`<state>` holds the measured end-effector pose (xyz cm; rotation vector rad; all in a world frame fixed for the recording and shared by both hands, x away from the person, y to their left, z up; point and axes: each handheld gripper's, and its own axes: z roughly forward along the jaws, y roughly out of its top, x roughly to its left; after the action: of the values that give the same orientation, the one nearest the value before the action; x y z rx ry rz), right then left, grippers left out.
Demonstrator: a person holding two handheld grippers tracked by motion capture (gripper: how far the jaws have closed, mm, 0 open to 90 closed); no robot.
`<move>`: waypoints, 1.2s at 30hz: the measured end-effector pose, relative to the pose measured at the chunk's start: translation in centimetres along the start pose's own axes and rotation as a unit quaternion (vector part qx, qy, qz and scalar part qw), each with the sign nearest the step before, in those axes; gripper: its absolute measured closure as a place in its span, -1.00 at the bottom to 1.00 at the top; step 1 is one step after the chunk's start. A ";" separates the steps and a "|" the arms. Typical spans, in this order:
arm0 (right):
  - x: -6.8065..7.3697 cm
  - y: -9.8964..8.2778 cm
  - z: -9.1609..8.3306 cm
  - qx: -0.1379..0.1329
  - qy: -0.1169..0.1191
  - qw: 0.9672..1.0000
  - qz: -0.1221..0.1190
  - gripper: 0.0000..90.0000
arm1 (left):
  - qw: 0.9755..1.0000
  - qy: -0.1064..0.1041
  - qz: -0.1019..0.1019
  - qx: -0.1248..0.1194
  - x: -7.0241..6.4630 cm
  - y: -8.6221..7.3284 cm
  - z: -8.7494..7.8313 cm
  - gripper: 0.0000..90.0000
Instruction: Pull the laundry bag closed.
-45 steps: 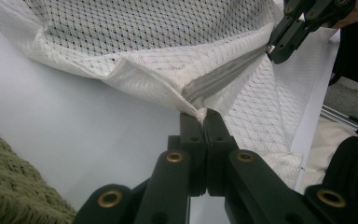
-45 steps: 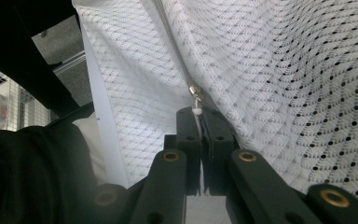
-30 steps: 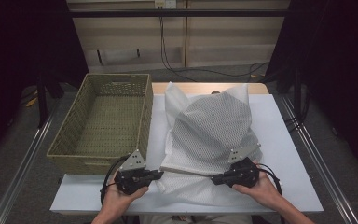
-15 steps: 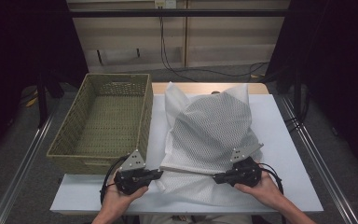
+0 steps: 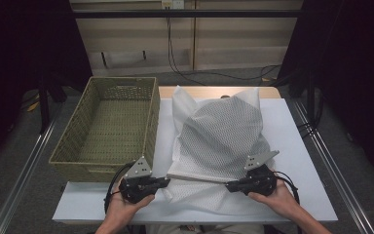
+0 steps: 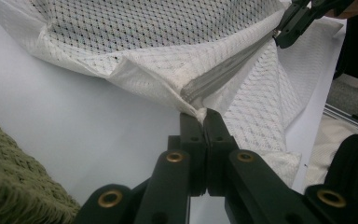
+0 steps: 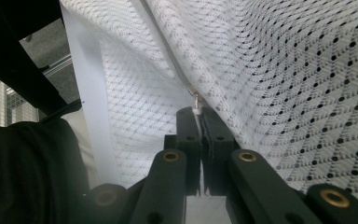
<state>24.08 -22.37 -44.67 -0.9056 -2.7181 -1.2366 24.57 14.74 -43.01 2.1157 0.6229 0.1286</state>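
1. Compared with the earlier high views, nothing has visibly shifted: both hands sit at the same spots in the lower part of the frame, and the mesh laundry bag (image 5: 222, 141) lies in the same folds.
2. The left gripper (image 5: 163, 181), lower left of centre, has its jaws pressed together on the bag's near hem; in the left gripper view the pinch sits at the end of the zipper (image 6: 223, 77).
3. The right gripper (image 5: 230, 185), lower right of centre, is likewise clamped on that hem, its jaws nipping the fabric just below a small metal zipper pull (image 7: 195, 97).
4. The hem is stretched taut between the two grippers.
5. The bag is white, perforated netting with a diamond weave, crumpled and puffed, spread over the white table (image 5: 292, 146) at frame centre.
6. A rectangular olive woven basket (image 5: 73, 141) stands at centre left.
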 end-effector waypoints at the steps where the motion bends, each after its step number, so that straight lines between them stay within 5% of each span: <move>1: 0.0 0.0 0.0 0.000 0.000 1.000 0.000 0.95 | 1.000 -0.002 0.000 -0.001 0.0 0.0 0.0 0.98; 36: -0.5 -1.0 -1.4 -0.004 -0.016 1.000 0.014 0.95 | 1.000 -0.003 0.001 0.000 0.0 0.0 0.0 0.98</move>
<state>23.64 -24.09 -44.53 -0.9677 -2.7167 -1.2405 24.62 14.74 -43.02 2.1163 0.6176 0.1234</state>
